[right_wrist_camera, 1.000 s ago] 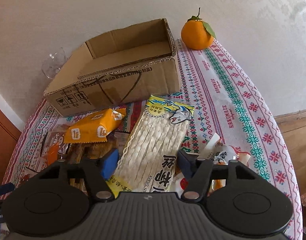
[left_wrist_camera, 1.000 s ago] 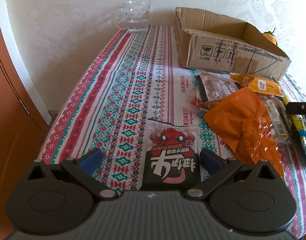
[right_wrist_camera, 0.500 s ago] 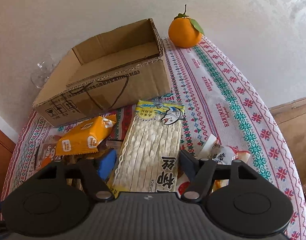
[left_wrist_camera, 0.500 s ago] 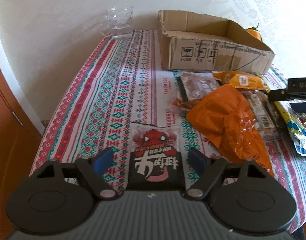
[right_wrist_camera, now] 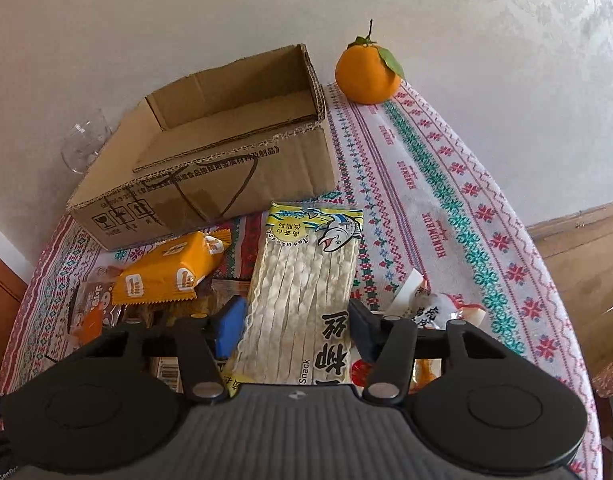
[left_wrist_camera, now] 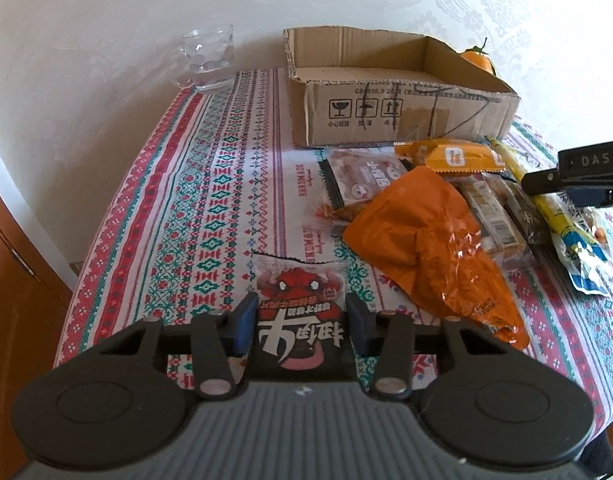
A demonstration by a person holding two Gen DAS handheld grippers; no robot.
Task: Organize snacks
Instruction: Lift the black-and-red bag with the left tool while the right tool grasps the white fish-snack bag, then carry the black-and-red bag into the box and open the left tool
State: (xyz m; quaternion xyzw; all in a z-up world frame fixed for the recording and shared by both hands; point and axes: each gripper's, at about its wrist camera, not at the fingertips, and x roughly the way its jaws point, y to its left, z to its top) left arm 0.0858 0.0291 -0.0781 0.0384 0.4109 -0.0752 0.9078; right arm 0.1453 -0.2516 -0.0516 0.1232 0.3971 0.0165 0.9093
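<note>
Left claw [left_wrist_camera: 300, 322]: blue-padded fingers [left_wrist_camera: 244, 320] pressed against both side edges of a glossy black-and-red snack packet [left_wrist_camera: 300, 312], pinching it; the packet is flat, with a serrated top seam and a red cartoon face, low over the woven table [left_wrist_camera: 178, 208] cloth of red, green and white bands. Just right of it lies a crinkled orange foil bag [left_wrist_camera: 430, 240], shiny and creased, overlapping a clear-windowed pink packet [left_wrist_camera: 362, 184] and a small orange wrapped bar [left_wrist_camera: 458, 158]. Beyond these stands an open corrugated cardboard box [left_wrist_camera: 386, 116], shallow and rectangular, torn rim, printed handling symbols on its near wall. A dimpled glass mug [left_wrist_camera: 208, 60] sits at the far left by the wall. Right claw [right_wrist_camera: 294, 326]: fingers close on either side of a long flat fish-strip packet [right_wrist_camera: 306, 280], clear film over pale ribbed strips, yellow header with a fish drawing; whether the pads actually touch it cannot be told. The packet's far end lies near the box's front wall. Crumpled white-and-red wrappers [right_wrist_camera: 430, 312] lie right of the claw. A round, stemmed orange fruit [right_wrist_camera: 368, 74] with a leaf stands behind the box corner.
</note>
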